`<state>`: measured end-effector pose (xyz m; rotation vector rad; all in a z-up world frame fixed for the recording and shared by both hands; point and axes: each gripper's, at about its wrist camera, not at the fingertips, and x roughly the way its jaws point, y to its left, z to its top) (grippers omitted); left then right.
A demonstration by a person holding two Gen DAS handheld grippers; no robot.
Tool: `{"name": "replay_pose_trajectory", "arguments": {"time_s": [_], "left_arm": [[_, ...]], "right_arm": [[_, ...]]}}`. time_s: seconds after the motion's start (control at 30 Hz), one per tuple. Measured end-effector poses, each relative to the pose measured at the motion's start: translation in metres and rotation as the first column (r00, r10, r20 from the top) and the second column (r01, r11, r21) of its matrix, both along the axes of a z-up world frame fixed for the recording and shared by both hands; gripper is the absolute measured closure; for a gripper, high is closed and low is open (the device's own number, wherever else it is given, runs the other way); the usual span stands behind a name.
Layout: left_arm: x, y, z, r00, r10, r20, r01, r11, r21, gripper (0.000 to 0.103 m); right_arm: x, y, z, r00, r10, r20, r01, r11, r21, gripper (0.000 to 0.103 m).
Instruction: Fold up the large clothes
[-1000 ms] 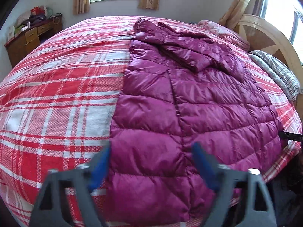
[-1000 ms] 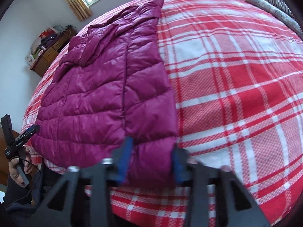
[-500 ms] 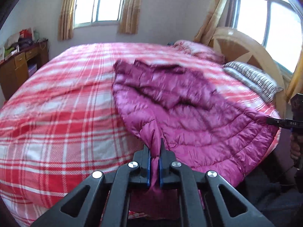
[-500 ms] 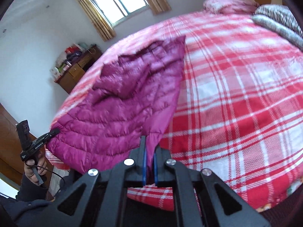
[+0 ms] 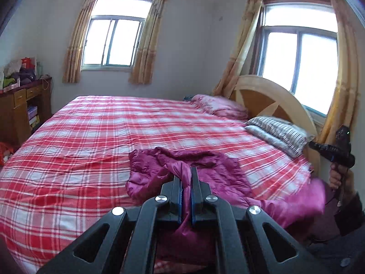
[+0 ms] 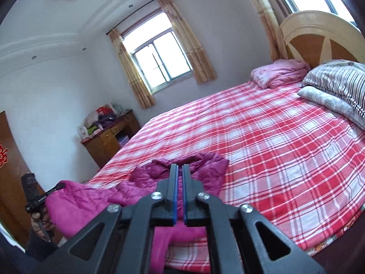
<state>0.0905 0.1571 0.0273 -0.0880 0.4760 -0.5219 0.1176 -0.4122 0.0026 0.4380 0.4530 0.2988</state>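
**Magenta down jacket lifted by its hem, both grippers clamped**

Left wrist view: left gripper (image 5: 186, 178) has its blue pads pressed together on a pinch of the magenta jacket (image 5: 219, 178). The fabric rises from the plaid bedspread (image 5: 91, 141) into the jaws; the rest lies crumpled near the bed's near edge. Judgement: the hem corner is raised so the lower half can be carried over toward the collar. Only this view shows the right gripper from outside, held in a hand (image 5: 336, 178) at far right, with blurred jacket fabric below it.

Right wrist view: right gripper (image 6: 179, 175) is likewise closed down on jacket cloth, which hangs below its jaws. Only here does the left gripper appear from outside, at far left, with the jacket's edge running up to its tips. The jacket sags between the two grips. The striped pillow (image 6: 337, 84) lies well apart from it.
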Motion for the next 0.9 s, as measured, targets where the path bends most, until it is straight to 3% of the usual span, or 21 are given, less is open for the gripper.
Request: {"name": "replay_pose_trajectory", "arguments": {"time_s": [0.07, 0.17, 0.2, 0.27, 0.3, 0.33, 0.43, 0.57, 0.73, 0.77, 0.9], "left_arm": [[0.032, -0.006, -0.018, 0.995, 0.007, -0.102, -0.008, 1.0, -0.01, 0.099], [0.042, -0.018, -0.039, 0.987, 0.028, -0.16, -0.026, 0.999, 0.019, 0.099], [0.041, -0.019, -0.044, 0.987, 0.022, -0.161, -0.019, 1.0, 0.016, 0.099], [0.033, -0.018, -0.049, 0.987, 0.022, -0.156, -0.018, 1.0, 0.025, 0.099], [0.03, -0.015, -0.051, 0.987, 0.023, -0.157, -0.019, 0.999, 0.026, 0.099], [0.027, -0.011, -0.052, 0.988, 0.021, -0.154, -0.018, 1.0, 0.023, 0.099], [0.017, -0.003, -0.049, 0.989, 0.029, -0.147, -0.027, 0.999, 0.019, 0.099], [0.003, -0.001, -0.044, 0.993, 0.013, -0.115, -0.012, 1.0, 0.007, 0.099], [-0.017, -0.001, -0.055, 0.996, -0.009, -0.092, 0.014, 0.999, 0.045, 0.099], [-0.018, 0.001, -0.058, 0.995, -0.01, -0.099, 0.015, 0.999, 0.043, 0.099], [-0.018, 0.011, -0.078, 0.988, 0.001, -0.155, 0.004, 0.999, 0.038, 0.099]], "right_arm": [[0.026, 0.003, -0.012, 0.997, 0.042, -0.059, -0.043, 0.999, -0.016, 0.098], [0.044, 0.018, -0.042, 0.977, 0.105, -0.185, -0.106, 0.994, 0.003, 0.09], [0.046, 0.026, -0.052, 0.966, 0.129, -0.225, -0.138, 0.99, -0.022, 0.084], [0.037, 0.037, -0.07, 0.952, 0.122, -0.28, -0.149, 0.986, -0.078, 0.021], [0.034, 0.038, -0.075, 0.95, 0.118, -0.29, -0.147, 0.986, -0.083, 0.014], [0.029, 0.039, -0.082, 0.94, 0.139, -0.311, -0.17, 0.983, -0.072, 0.013], [0.023, 0.042, -0.107, 0.864, 0.214, -0.456, -0.238, 0.971, 0.005, 0.023], [0.01, 0.056, -0.123, 0.796, 0.261, -0.546, -0.288, 0.957, 0.037, 0.024], [-0.004, 0.064, -0.154, 0.703, 0.277, -0.655, -0.275, 0.955, 0.108, 0.024], [-0.009, 0.065, -0.166, 0.675, 0.279, -0.683, -0.267, 0.955, 0.126, 0.024], [-0.019, 0.069, -0.188, 0.613, 0.321, -0.722, -0.234, 0.946, 0.223, 0.024]]}}
